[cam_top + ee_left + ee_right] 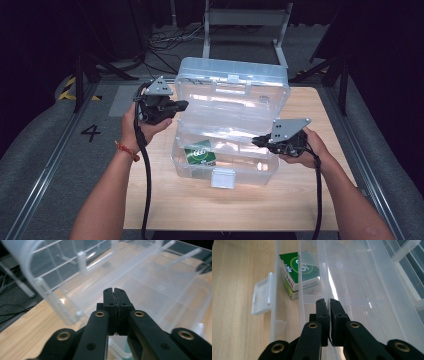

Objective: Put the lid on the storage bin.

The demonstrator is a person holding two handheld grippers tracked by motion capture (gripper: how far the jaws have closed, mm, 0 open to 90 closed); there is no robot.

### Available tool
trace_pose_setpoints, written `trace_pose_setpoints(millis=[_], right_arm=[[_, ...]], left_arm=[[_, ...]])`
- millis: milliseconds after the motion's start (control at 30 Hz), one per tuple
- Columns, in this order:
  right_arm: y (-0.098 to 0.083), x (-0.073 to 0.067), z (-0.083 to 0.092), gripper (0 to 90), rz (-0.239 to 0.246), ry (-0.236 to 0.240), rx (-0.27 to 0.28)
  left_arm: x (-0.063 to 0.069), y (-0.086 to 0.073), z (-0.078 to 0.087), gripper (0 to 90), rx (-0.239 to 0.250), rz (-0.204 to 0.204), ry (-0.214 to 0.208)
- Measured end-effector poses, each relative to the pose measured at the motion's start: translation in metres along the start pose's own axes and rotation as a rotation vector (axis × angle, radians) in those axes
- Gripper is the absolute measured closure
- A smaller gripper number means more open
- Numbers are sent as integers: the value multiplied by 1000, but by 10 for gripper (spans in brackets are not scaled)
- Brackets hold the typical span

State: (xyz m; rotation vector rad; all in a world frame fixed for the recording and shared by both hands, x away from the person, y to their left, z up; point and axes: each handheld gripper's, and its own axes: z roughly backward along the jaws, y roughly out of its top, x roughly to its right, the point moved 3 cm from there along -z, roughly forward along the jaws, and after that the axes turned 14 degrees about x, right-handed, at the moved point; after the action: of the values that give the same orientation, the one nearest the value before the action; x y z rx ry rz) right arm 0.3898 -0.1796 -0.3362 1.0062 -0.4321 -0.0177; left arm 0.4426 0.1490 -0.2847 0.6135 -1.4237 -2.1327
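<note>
1. Left gripper (pixel 181 105) fingers closed, empty, beside raised lid (pixel 235 95) of clear box (pixel 200 170).
2. Right gripper (pixel 328 302) fingers pinched on inner tray wall (pixel 322 277).
3. Green carton (pixel 299 272) ahead-left of right fingers, inside box on counter (pixel 165 205).

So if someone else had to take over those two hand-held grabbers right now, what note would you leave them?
Left gripper: shut, holding nothing, at the left edge of the raised lid of the clear plastic box.
Right gripper: fingers nearly closed on the thin rim of the inner tray at the box's right side.
Things: the box stands open on the wooden table; a green carton lies in the bottom; the front latch hangs free.
Done: box unlatched and opened.
Left: probably deal with the tray, then close up.
</note>
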Motion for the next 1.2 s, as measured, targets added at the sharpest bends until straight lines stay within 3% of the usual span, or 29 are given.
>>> trace_pose_setpoints(millis=[267,433,500,600,633,900,1200], right_arm=[[-1,-1,1,872,-1,-6,4],[-1,-1,1,872,1,-5,2],[-1,-1,2,871,6,-5,-4],[-2,-1,2,871,-3,-2,4],[-2,-2,3,870,-4,-10,5],[-2,-3,3,860,-7,-25,-2],[-2,-12,5,839,12,-77,0]], left_arm=[[-26,6,-9,900,4,35,68],[-34,8,-15,900,8,55,76],[-37,8,-17,900,5,41,86],[-45,8,-20,900,5,62,93],[-47,8,-21,900,11,53,100],[-45,4,-19,900,28,55,101],[-38,-1,-14,900,42,42,103]])
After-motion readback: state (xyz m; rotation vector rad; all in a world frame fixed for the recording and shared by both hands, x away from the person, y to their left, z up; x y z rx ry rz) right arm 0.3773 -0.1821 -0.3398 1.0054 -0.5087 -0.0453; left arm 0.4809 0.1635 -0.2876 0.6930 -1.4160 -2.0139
